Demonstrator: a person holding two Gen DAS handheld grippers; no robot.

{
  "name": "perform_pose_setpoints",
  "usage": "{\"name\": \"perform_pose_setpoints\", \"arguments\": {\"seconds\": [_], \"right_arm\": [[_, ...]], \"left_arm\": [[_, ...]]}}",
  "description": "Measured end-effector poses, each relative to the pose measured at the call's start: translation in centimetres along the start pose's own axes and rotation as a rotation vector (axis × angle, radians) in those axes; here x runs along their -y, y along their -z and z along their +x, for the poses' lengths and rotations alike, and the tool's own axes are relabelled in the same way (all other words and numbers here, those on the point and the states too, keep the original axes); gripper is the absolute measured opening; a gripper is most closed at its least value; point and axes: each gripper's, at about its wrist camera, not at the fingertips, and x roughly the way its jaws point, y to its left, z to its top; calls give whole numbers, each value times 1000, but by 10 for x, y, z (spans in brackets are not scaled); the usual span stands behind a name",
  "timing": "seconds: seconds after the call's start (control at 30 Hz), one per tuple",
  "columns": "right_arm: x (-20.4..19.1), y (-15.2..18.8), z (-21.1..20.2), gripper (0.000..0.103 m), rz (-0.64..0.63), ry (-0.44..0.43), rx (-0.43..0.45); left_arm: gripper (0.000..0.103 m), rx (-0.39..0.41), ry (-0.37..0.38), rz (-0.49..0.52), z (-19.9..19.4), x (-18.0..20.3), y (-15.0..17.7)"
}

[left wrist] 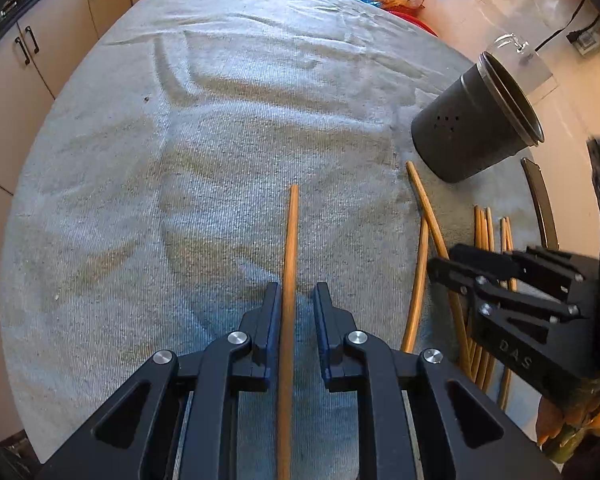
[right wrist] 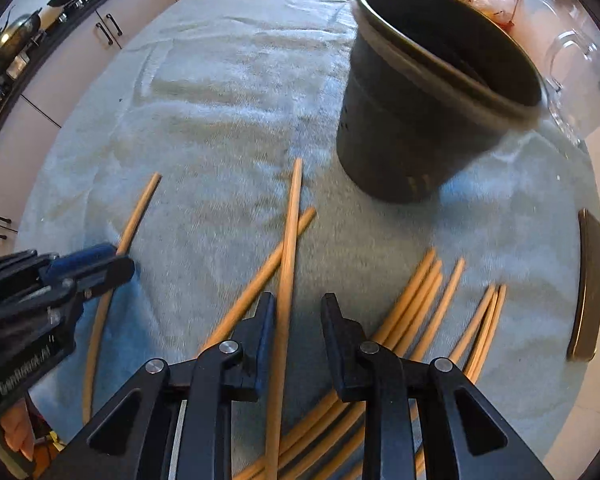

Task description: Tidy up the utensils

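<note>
Two grippers over loose chopsticks on a grey towel (left wrist: 220, 120).

Left gripper (left wrist: 297, 292): jaws slightly apart, one chopstick (left wrist: 290, 240) between them, unpinched. Right gripper (right wrist: 298, 304): jaws parted around another chopstick (right wrist: 290, 240), unclamped. Dark holder (right wrist: 432, 92) stands far right; remaining chopsticks (right wrist: 428, 300) lie near right.

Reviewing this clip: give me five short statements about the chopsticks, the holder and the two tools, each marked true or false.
1. The dark holder stands on the towel. True.
2. Chopsticks are already inside the holder. False: what shows of its inside looks empty.
3. One chopstick lies between the left tool's fingers. True.
4. The right tool is clamped shut on a chopstick. False: a gap shows beside the chopstick between its fingers.
5. Only two chopsticks remain on the towel. False: a loose pile lies there.
</note>
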Motion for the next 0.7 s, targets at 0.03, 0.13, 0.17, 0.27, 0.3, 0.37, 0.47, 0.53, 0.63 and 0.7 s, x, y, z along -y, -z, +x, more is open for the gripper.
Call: {"name": "perform_pose_setpoints", "arguments": {"seconds": [0.03, 0.13, 0.17, 0.27, 0.3, 0.37, 0.47, 0.53, 0.63, 0.7], "right_arm": [[-1, -4, 1, 26, -2, 2, -4], [-1, -13, 3, 20, -5, -7, -3], [-2, -15, 3, 10, -9, -8, 2], [6, -4, -7, 7, -3, -38, 35], [7, 0, -12, 7, -5, -46, 55], [12, 11, -28, 7, 2, -72, 100], [19, 26, -58, 7, 4, -103, 185], [24, 42, -76, 7, 9, -123, 233], [35, 66, -107, 8, 20, -149, 316], [44, 85, -127, 8, 29, -148, 370]], "left_arm": [[15, 3, 1, 0, 0, 0, 0], [9, 22, -1, 13, 0, 1, 1], [6, 28, -7, 17, 0, 1, 3], [6, 53, -3, 3, -9, 0, 11], [6, 69, -2, 5, -15, 1, 14], [6, 101, 0, 18, -28, 1, 20], [6, 154, -2, 49, -51, 8, 33], [6, 192, 0, 76, -68, 15, 41], [6, 264, -2, 112, -95, 25, 58], [6, 316, -4, 132, -111, 31, 70]]}}
